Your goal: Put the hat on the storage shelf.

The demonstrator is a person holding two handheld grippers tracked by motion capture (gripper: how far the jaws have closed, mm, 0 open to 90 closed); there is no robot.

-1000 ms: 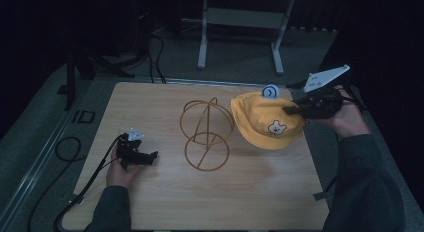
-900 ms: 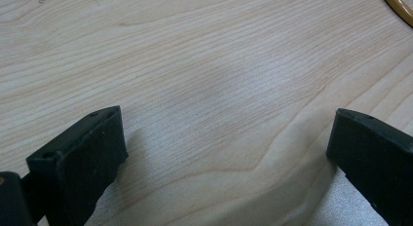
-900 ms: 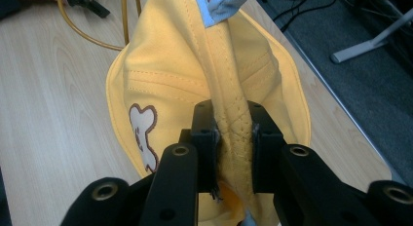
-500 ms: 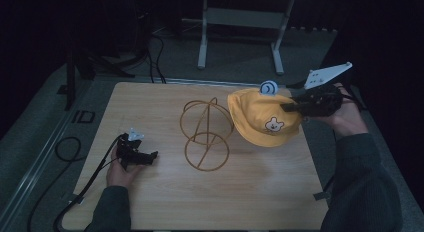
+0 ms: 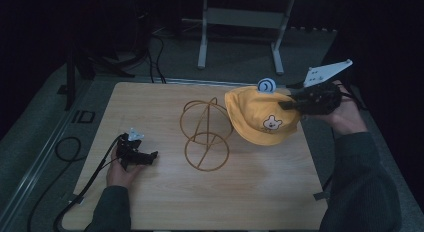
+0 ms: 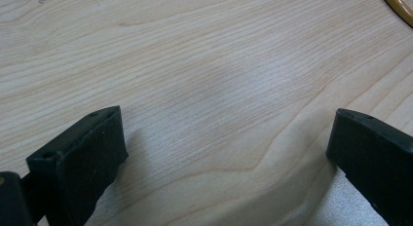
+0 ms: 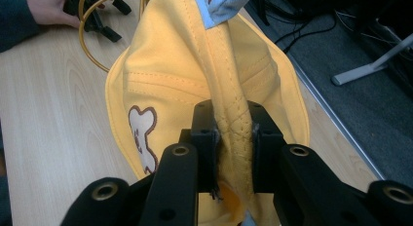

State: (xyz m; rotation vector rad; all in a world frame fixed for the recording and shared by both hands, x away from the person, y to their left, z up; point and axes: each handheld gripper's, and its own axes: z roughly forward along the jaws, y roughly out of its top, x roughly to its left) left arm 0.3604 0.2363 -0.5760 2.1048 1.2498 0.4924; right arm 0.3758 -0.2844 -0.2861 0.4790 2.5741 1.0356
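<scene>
A yellow child's cap (image 5: 260, 117) with a bear patch and a blue-white ear hangs above the table's right side, just right of a gold wire stand (image 5: 205, 134). My right gripper (image 5: 290, 104) is shut on the cap's fabric; in the right gripper view a fold of the yellow cap (image 7: 214, 80) is pinched between the jaws of the right gripper (image 7: 233, 138). My left gripper (image 5: 142, 157) rests on the wooden table (image 5: 150, 102) at the left, open. In the left gripper view the left gripper (image 6: 226, 138) has bare wood between its wide-apart jaws.
The wire stand's ring edge (image 6: 397, 7) shows at the top right of the left gripper view. A cable (image 5: 70, 152) trails off the table's left edge. Metal frame legs (image 5: 240, 37) stand on the floor beyond the table.
The right gripper has lifted the cap higher and carried it left toward the wire stand. The left gripper has stayed in place.
</scene>
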